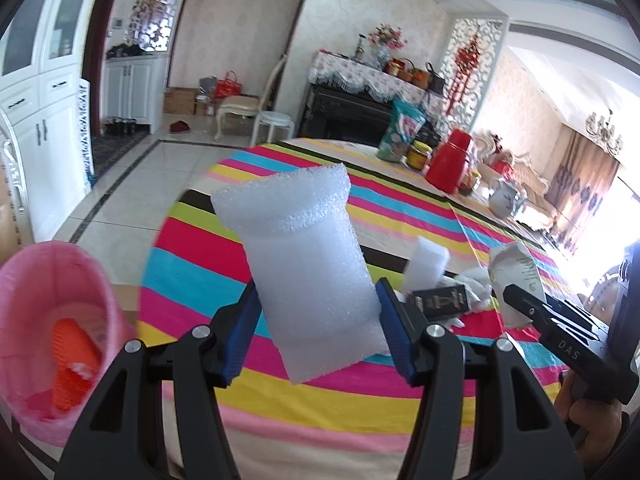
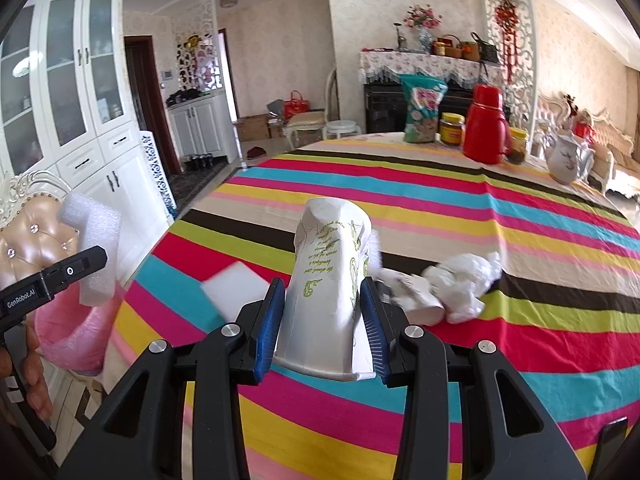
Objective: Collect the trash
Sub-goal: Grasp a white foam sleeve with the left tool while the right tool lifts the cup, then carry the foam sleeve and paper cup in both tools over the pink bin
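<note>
Left gripper clamped on a white foam block, lifted clear of the counter and near the pink bin at its left edge, probably for dropping in. Right gripper closed partway on a crumpled paper cup, likewise raised. More trash left on the striped cloth: foam slab, crumpled white wrappers, small dark box. Beyond, red thermos, jars, teapot; tiled floor, white cabinets.
</note>
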Motion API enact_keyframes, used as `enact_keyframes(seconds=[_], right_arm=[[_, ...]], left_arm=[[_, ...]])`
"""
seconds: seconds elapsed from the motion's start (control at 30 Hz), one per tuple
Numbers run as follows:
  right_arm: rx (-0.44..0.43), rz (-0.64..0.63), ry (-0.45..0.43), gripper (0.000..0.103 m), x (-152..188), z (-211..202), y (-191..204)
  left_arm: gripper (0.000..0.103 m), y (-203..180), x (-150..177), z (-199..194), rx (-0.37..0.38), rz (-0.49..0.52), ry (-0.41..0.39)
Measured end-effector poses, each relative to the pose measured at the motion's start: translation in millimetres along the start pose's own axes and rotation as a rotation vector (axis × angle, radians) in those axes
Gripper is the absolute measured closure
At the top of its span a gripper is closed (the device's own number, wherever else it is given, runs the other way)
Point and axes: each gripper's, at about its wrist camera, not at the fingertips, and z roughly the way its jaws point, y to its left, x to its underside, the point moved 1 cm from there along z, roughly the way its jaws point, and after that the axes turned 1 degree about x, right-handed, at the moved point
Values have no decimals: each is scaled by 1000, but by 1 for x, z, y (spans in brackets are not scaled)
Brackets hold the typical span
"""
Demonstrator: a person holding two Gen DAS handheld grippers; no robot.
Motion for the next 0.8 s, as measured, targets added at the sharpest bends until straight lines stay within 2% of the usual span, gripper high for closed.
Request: enact_keyframes(seconds=[0.5,0.8], right_arm=[[-139,-101,-18,65,-26,7,100],[-237,-173,-10,65,-32,14,172]], left_arm=[[47,112,-8,-91,-162,-94,-96],[47,165,-1,-120,-236,-149,-112]])
